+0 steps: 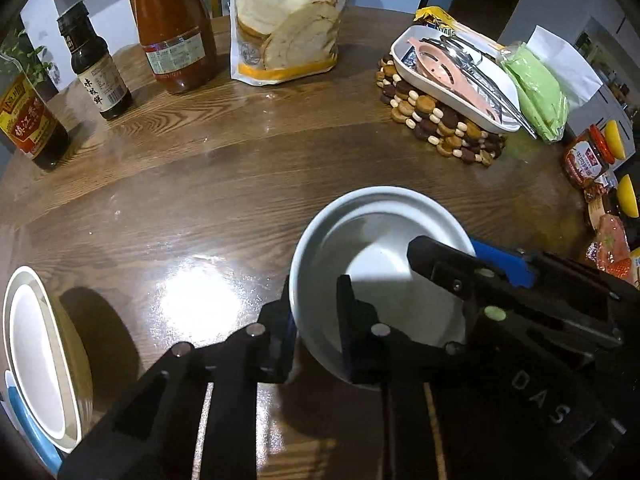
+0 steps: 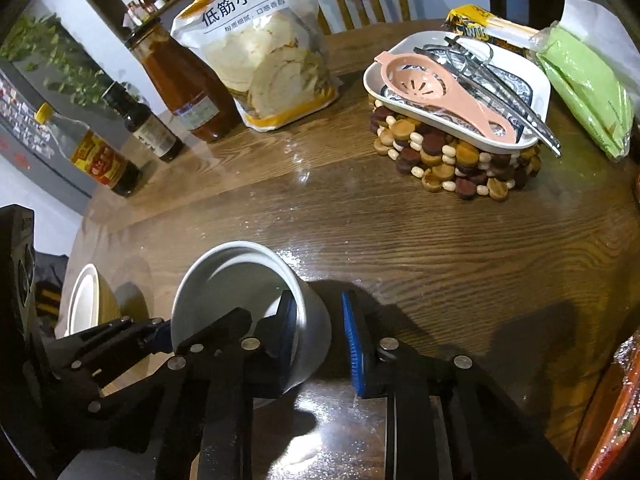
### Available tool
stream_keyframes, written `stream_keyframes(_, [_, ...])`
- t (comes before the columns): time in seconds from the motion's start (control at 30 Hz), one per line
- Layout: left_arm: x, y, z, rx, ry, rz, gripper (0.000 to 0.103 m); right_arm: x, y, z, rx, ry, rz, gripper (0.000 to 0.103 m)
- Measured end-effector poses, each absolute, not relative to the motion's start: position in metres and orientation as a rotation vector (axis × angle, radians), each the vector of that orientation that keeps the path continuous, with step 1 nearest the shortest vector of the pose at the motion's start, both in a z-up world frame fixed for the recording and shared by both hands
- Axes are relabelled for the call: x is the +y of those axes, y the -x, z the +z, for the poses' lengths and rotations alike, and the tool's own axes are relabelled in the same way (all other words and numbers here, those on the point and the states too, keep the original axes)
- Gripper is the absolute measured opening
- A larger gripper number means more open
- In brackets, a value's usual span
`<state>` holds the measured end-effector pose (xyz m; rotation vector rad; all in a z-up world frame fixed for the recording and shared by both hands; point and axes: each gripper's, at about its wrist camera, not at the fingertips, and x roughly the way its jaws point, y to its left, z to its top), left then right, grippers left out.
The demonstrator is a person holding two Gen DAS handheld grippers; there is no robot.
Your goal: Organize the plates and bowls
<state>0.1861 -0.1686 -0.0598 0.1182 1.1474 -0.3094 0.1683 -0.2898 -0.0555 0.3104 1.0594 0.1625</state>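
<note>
A white bowl [image 1: 380, 264] stands on the wooden table [image 1: 200, 200], and both grippers hold its rim from opposite sides. My left gripper [image 1: 316, 284] straddles the near-left wall, with one finger outside and the other inside the bowl. It is shut on that wall. The right gripper [image 2: 318, 296] has its left finger inside the bowl [image 2: 236, 284] and its blue pad [image 2: 354, 340] outside. In the left wrist view that blue pad [image 1: 502, 264] lies against the rim's outer side. A stack of tan and white bowls [image 1: 44, 352] sits at the table's left edge.
At the back right, a white dish [image 2: 536, 80] with a pink egg separator [image 2: 440, 92] and tongs rests on a beaded trivet [image 2: 452, 164]. Sauce bottles [image 1: 172, 24] and a flour bag [image 1: 288, 20] line the back. A green packet [image 2: 584, 88] and a jar [image 1: 588, 160] stand at the right.
</note>
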Motion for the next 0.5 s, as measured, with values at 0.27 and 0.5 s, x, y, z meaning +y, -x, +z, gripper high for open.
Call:
stream_keyframes(0.27, [-0.167,-0.182,-0.06,1.13,-0.128,-0.306,0.016,-0.277,-0.164,-0.051,1.044,-0.271,0.16,0.017])
stream_keyframes(0.5, [-0.162,-0.173,-0.056,1.116,-0.132,-0.305,0.015,-0.271,-0.155,-0.047,1.033,-0.27,0.163,0.017])
